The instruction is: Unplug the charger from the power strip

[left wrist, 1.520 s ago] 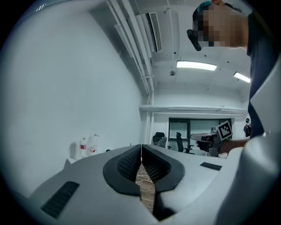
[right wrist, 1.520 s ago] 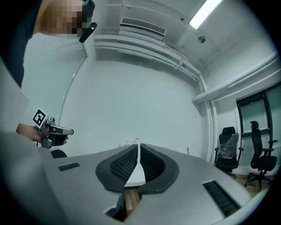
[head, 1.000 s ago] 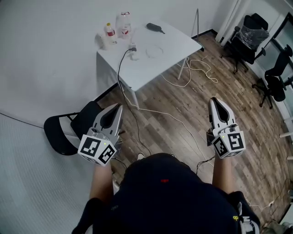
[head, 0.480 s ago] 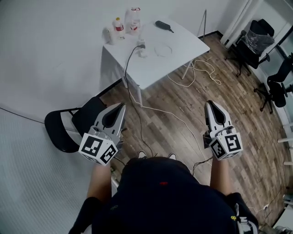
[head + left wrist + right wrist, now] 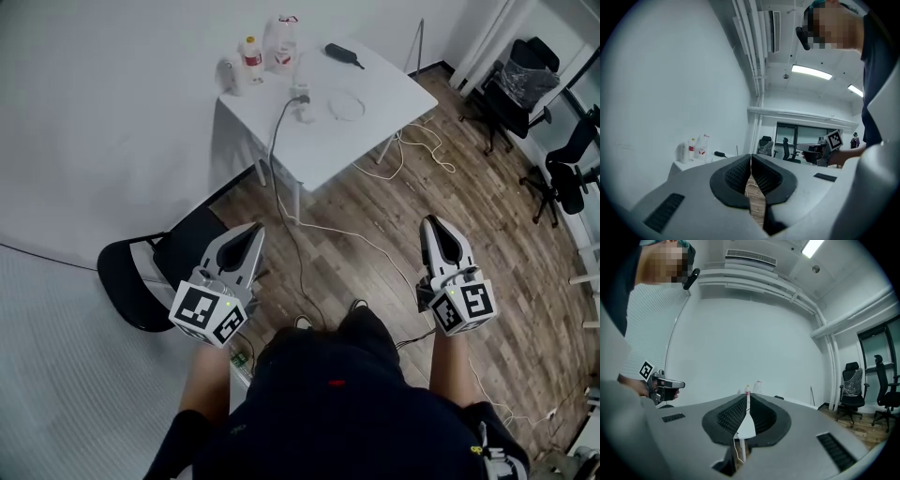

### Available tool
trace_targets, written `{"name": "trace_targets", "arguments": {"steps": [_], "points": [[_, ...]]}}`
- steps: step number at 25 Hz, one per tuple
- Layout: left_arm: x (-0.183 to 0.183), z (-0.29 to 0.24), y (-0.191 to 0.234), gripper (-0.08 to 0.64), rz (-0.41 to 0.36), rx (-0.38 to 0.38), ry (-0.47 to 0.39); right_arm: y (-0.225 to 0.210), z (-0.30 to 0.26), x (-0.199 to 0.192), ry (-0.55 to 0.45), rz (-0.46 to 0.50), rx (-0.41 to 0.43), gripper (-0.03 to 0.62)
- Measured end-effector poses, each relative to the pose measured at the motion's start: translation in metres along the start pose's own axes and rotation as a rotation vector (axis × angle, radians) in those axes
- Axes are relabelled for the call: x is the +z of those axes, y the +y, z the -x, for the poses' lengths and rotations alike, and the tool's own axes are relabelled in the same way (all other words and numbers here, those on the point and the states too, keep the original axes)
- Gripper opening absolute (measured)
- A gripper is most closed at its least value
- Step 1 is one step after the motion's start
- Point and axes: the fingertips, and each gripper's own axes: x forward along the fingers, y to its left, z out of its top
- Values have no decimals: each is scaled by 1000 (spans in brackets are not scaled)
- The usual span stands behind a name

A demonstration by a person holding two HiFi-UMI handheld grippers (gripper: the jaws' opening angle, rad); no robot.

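Just off the left of my left gripper [image 5: 252, 230] stands a black folding chair [image 5: 141, 274]. That gripper's jaws are pressed together at the tips with nothing between them. Well ahead, and between the lines my two pairs of jaws point along, is the white table [image 5: 384, 127]. Bottles [image 5: 266, 49] stand at its far left corner. The charger [image 5: 301, 91] sits at the power strip [image 5: 305, 113] near the table's middle (too small here to tell how it is seated), and a dark cable [image 5: 278, 178] drops off the near edge. My right gripper [image 5: 433, 225] is closed too and holds nothing. Office chairs [image 5: 513, 82] stand far off to its right.
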Motion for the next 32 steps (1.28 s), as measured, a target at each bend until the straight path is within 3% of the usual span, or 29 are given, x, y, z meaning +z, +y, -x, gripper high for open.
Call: {"name": "trace_targets", "arguments": {"steps": [14, 21, 26, 32], "points": [[-9, -55, 30, 23, 26, -14, 20, -18, -71, -10, 6, -17, 72, 35], [0, -124, 46, 23, 8, 47, 38, -76, -124, -16, 8, -32, 114, 35], [7, -190, 39, 23, -127, 75, 86, -129, -168, -15, 25, -31, 178, 35], [11, -238, 39, 23, -40, 133, 55, -172, -209, -23, 42, -49, 272, 35]]}}
